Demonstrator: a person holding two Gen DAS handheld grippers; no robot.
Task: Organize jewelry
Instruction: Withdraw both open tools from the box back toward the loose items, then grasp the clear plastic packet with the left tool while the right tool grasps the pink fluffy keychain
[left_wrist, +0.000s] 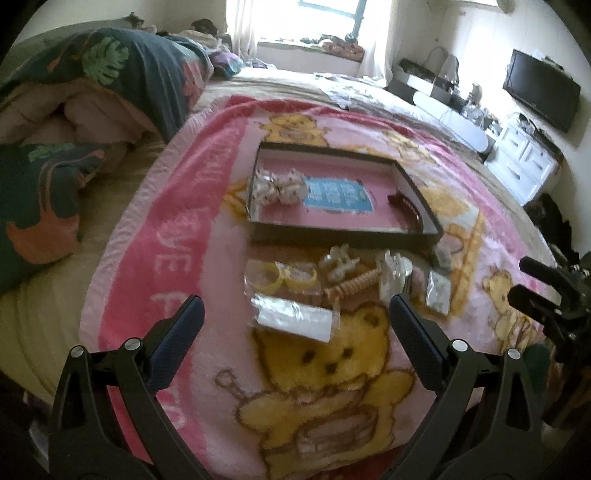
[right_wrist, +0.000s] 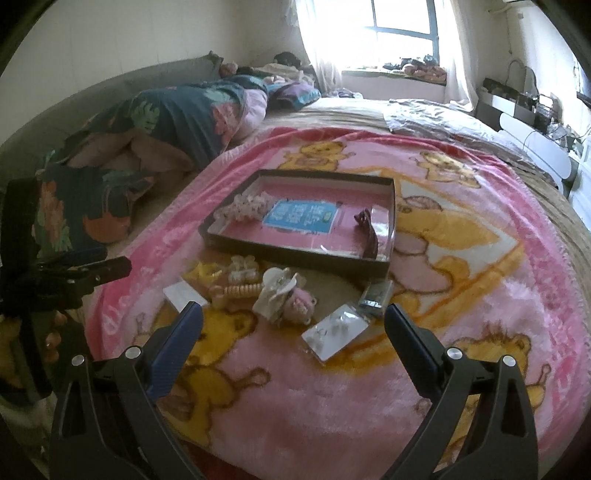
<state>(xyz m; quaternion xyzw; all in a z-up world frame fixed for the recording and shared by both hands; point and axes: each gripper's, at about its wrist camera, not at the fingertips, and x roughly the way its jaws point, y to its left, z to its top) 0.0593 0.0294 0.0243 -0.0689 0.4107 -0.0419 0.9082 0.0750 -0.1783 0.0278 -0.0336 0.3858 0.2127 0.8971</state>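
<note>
Both the left gripper (left_wrist: 293, 317) and right gripper (right_wrist: 293, 323) hover wide open and empty above packaged jewelry (right_wrist: 284, 299) near the tray (right_wrist: 295, 254); slippery wrappers risk sliding on the plush blanket (right_wrist: 332, 406).

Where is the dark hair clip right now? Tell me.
In both wrist views the dark hair clip lies inside the tray, against its right wall, right of the blue card.

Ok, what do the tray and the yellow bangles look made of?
The tray looks like stiff cardboard: thin straight dark walls, matte, with a pink lining. The yellow bangles look like translucent plastic or resin, since light glows through them. Blur leaves both uncertain.
</note>
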